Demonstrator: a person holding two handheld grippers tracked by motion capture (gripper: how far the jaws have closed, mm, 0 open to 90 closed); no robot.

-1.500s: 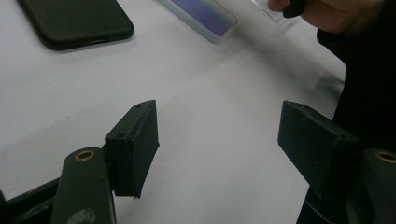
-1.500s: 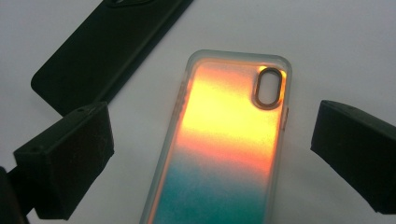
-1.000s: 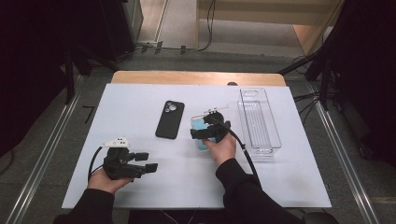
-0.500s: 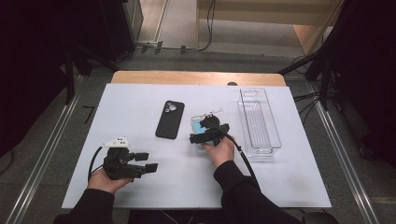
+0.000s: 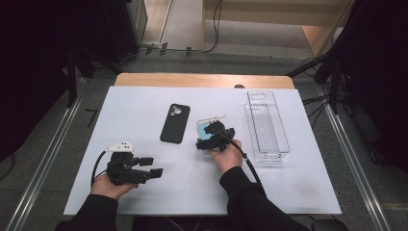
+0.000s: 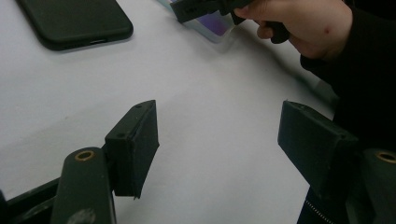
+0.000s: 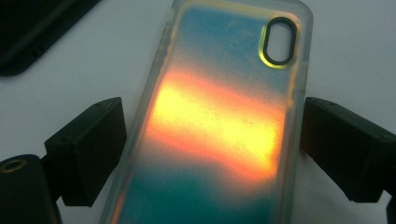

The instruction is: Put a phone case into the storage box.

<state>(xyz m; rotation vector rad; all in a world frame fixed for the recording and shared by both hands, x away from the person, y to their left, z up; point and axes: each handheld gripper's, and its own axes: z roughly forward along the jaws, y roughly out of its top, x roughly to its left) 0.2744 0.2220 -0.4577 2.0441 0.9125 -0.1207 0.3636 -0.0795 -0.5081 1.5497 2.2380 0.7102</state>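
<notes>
Near the front left corner of the white table (image 5: 144, 101), left gripper (image 5: 149, 168) rests in the person's hand, jaws spread with nothing between them, bare surface under the pads (image 6: 135, 140). Toward the middle of the table, black phone (image 5: 175, 123) lies flat, camera end toward the far edge. Just right of it, iridescent phone case (image 7: 219, 116) lies flat on the table, well in from every edge. Right gripper (image 5: 211, 139) sits over its near end; jaws straddle the case's long sides and have just been closing in, a sliver of gap on each side, pads not pressing yet. Toward the right edge, clear plastic tray (image 5: 266, 126) stands lengthwise, apart from the case.
</notes>
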